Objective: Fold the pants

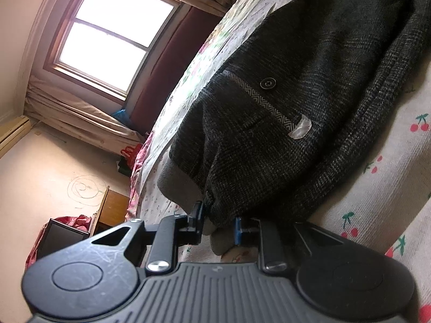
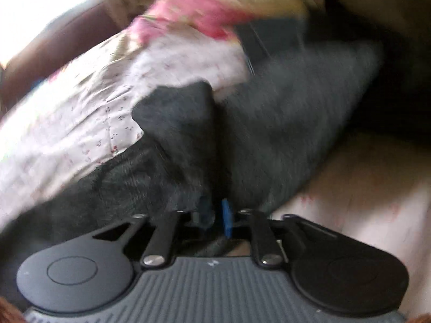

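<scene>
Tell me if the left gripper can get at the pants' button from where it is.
Probably not yet. The left gripper is shut on the pants at their near edge, and the button lies farther up the cloth. Nothing covers the button, but the gripper must let go first.

A: How many pants (image 1: 309, 86) lie on the bed sheet (image 1: 382, 161)?
B: One dark tweed pair.
A: Buttons on them?
B: One black button (image 1: 268, 83), just above the herringbone pocket trim, and one white label (image 1: 300, 130) at that trim's lower end.
A: Windows?
B: One window (image 1: 113, 35), beyond the pants' left edge.
A: Grippers?
B: Two, one per view.
</scene>
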The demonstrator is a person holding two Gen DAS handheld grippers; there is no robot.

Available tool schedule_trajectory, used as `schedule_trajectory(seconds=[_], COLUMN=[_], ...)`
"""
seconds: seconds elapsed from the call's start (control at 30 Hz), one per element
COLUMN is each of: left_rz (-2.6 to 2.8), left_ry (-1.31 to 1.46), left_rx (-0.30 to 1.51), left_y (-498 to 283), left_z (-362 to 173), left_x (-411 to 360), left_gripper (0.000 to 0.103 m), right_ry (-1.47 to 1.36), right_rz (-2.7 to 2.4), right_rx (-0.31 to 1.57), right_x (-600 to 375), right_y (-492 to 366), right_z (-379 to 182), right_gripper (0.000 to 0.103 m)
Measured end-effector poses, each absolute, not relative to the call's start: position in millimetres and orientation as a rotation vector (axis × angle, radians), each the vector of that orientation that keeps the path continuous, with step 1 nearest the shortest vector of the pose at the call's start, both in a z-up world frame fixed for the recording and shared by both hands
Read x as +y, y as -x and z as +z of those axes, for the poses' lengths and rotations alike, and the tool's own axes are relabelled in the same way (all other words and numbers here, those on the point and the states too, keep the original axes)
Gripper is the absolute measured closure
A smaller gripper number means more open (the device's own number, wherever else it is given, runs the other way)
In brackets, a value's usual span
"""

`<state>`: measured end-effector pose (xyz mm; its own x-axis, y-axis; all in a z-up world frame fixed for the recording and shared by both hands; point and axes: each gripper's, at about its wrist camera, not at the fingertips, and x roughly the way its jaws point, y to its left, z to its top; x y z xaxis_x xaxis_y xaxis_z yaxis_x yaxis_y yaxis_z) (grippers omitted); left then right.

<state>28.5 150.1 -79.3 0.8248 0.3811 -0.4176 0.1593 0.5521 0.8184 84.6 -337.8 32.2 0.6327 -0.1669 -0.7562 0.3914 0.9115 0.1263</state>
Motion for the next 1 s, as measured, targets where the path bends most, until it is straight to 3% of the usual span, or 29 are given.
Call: schedule_trajectory(seconds=[0.07, 0.27, 0.33, 0.37, 0.47, 0.63, 0.73, 0.77, 0.83, 0.93, 1.0], left_rz=[0.147, 0.166, 0.173, 0.177, 0.186, 0.211, 0.19, 0.181, 0.177, 0.154, 0.15], left_ry=[-0.99, -0.989, -0.986, -0.984, -0.945, -0.9, -0.932, -0.947, -0.946, -0.98, -0.978], left_rx=[0.614, 0.621, 0.627, 0.63, 0.617, 0.572, 0.616, 0.616, 0.623, 0.629, 0.638], left_y=[-28.7, -31.2, -33.1, -34.0, -30.6, -18.1, -18.7, -18.3, -20.2, -20.0, -20.8], left_z=[-79.6, -81.4, -80.4, -79.5, -69.6, -56.8, -74.4, -80.3, -80.4, -78.7, -77.7], left_x=[149.2, 148.6, 149.0, 149.4, 149.7, 142.6, 140.3, 139.7, 140.0, 140.1, 140.7], left_gripper=[0.065, 0.065, 0.065, 0.065, 0.066, 0.068, 0.068, 0.068, 0.068, 0.067, 0.067], right_ry=[-0.148, 0.145, 0.157, 0.116, -0.165, -0.512, -0.536, -0.545, -0.544, -0.464, -0.443], right_rz=[-0.321, -0.317, -0.306, -0.29, -0.27, -0.239, -0.324, -0.354, -0.368, -0.355, -0.344], right_rx=[0.79, 0.829, 0.859, 0.862, 0.802, 0.648, 0.719, 0.779, 0.808, 0.775, 0.775], right_x=[-327.9, -303.2, -305.6, -309.9, -342.8, -388.1, -400.4, -405.0, -405.9, -393.1, -391.1], right_y=[-89.6, -137.9, -147.4, -148.3, -130.4, -69.6, -64.1, -69.0, -71.7, -73.6, -75.7], right_z=[36.7, 5.9, -7.6, -5.1, 31.1, 70.3, 36.5, 17.9, -1.4, 6.8, 9.4], right_gripper=[0.061, 0.062, 0.073, 0.094, 0.097, 0.098, 0.095, 0.089, 0.091, 0.082, 0.082])
